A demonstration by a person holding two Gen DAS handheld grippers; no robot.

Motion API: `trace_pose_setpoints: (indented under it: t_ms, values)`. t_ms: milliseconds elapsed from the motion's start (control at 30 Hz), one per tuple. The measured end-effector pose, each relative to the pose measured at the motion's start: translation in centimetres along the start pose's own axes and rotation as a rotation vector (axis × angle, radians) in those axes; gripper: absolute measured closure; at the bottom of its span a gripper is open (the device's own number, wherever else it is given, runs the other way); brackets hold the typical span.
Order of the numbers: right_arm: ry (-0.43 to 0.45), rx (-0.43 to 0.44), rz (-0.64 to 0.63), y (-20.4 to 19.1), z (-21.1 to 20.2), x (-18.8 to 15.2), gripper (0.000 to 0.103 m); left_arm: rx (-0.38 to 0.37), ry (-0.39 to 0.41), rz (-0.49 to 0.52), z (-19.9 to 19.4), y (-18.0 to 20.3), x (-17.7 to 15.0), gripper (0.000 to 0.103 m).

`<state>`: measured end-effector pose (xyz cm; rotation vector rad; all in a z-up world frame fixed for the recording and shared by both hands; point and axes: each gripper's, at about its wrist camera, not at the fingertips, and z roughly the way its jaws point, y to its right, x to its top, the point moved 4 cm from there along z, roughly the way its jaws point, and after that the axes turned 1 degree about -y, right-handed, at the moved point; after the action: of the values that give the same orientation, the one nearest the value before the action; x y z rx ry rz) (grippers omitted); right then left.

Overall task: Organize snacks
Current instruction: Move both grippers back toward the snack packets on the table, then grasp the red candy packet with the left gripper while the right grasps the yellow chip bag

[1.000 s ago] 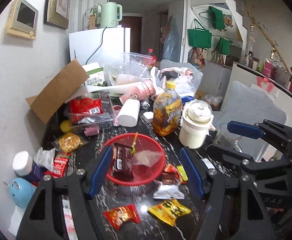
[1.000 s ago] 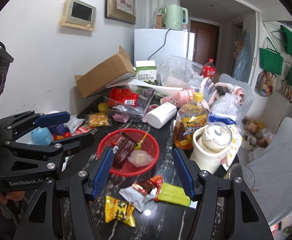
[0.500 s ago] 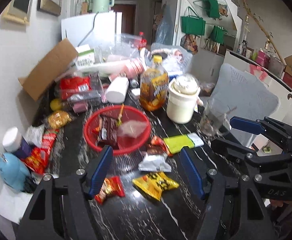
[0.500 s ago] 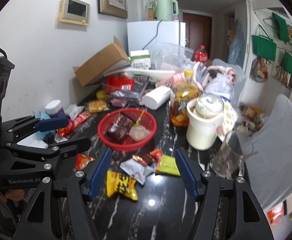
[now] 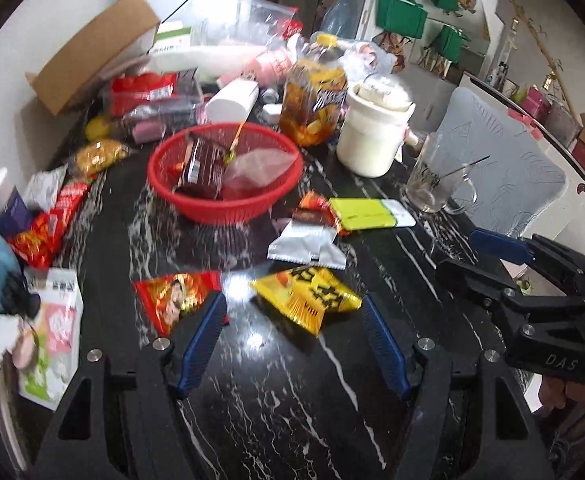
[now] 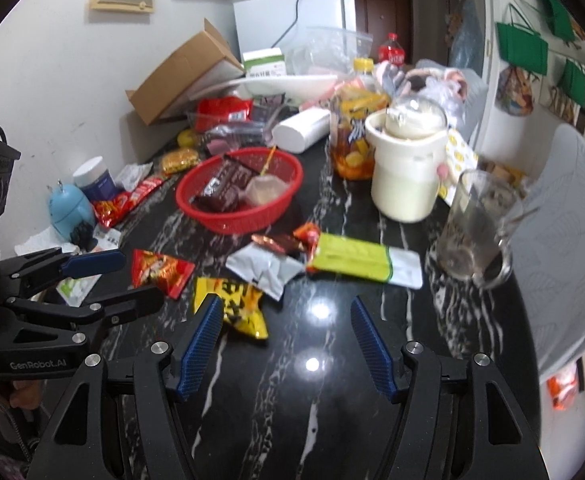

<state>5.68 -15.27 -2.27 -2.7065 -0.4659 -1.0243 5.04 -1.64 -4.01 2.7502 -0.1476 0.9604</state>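
Note:
A red mesh basket [image 5: 228, 200] [image 6: 228, 216] on the black marble table holds a brown packet [image 5: 204, 162] and a clear pouch. Loose snacks lie in front of it: a yellow packet [image 5: 308, 296] [image 6: 238, 304], a red packet [image 5: 172, 296] [image 6: 160, 270], a silver packet [image 5: 308, 244] [image 6: 262, 266], a green-and-white packet [image 5: 366, 214] [image 6: 356, 258] and small orange wrappers [image 5: 312, 202]. My left gripper [image 5: 292, 304] is open and empty, its fingers straddling the yellow packet. My right gripper [image 6: 286, 306] is open and empty, just right of the yellow packet.
A glass mug [image 6: 476, 228], a white pot [image 6: 406, 172] and a drink bottle [image 6: 354, 136] stand right of the basket. A cardboard box [image 6: 180, 76], packets and a blue gadget [image 6: 68, 206] crowd the left and back. The table's right edge borders a white chair [image 6: 564, 240].
Both grippers have pulled back and dipped toward the near table; the basket now sits farther away and the loose packets lie right at the fingertips. Both stay open.

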Motion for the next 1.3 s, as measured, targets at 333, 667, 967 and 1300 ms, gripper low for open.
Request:
trace_pose_setpoints:
  t_ms: [333,667,967,1300]
  values:
    - [-0.103,0.053,0.028,-0.6,3.7,-2.4,0.036,0.016,-0.033,-0.098,2.2,-2.9,-1.5,0.034]
    - [-0.158,0.119,0.024,-1.9,6.6,-2.4,0.036,0.102,-0.031,-0.165,4.1,-6.5,-1.3,0.034]
    - [-0.183,0.176,0.020,-2.9,9.0,-1.3,0.029,0.132,-0.065,-0.192,6.6,-8.8,-0.5,0.034]
    - [-0.226,0.193,-0.006,-3.5,11.9,-0.8,0.025,0.140,-0.090,-0.124,7.9,-8.9,-0.1,0.034]
